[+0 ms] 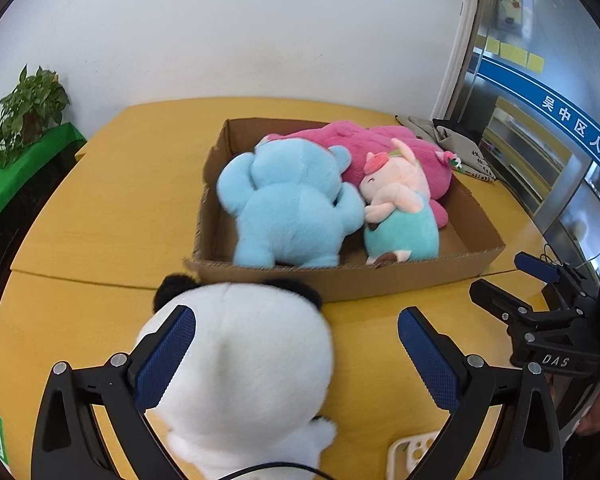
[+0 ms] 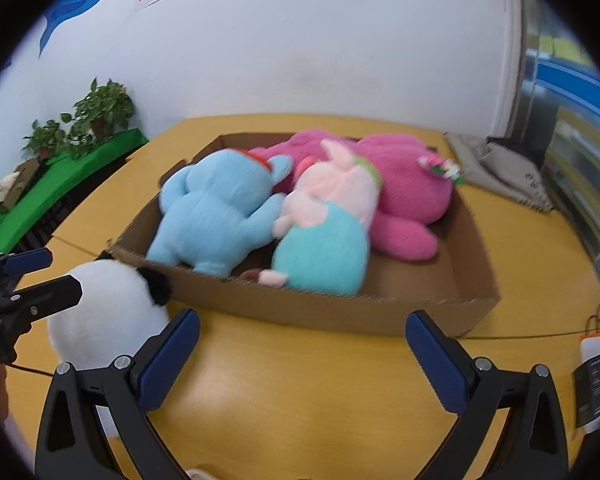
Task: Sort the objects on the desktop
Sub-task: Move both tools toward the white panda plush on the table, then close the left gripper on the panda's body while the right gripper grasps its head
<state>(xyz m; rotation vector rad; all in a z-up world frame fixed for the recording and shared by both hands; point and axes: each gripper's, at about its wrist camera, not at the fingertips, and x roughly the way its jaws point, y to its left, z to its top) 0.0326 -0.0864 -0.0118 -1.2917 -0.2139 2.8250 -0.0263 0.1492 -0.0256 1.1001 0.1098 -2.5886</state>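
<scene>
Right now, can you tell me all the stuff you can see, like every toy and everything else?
Panda plush: one, white with black ears, on the table in front of the box, between the left gripper's open fingers.
Blue plush: one, light blue, in the box, left side.
Pink-and-teal plush: one, in the box, beside the blue one.
Big pink plush: one, magenta, at the back of the box.
Cardboard box: one, brown, open-topped, on the table.
Table: one, yellow wood.
Grey bag: one, behind the box.
Potted plants: green, on a green-covered shelf at left.
Left gripper: black, blue pads, open.
Right gripper: black, blue pads, open, empty.
</scene>
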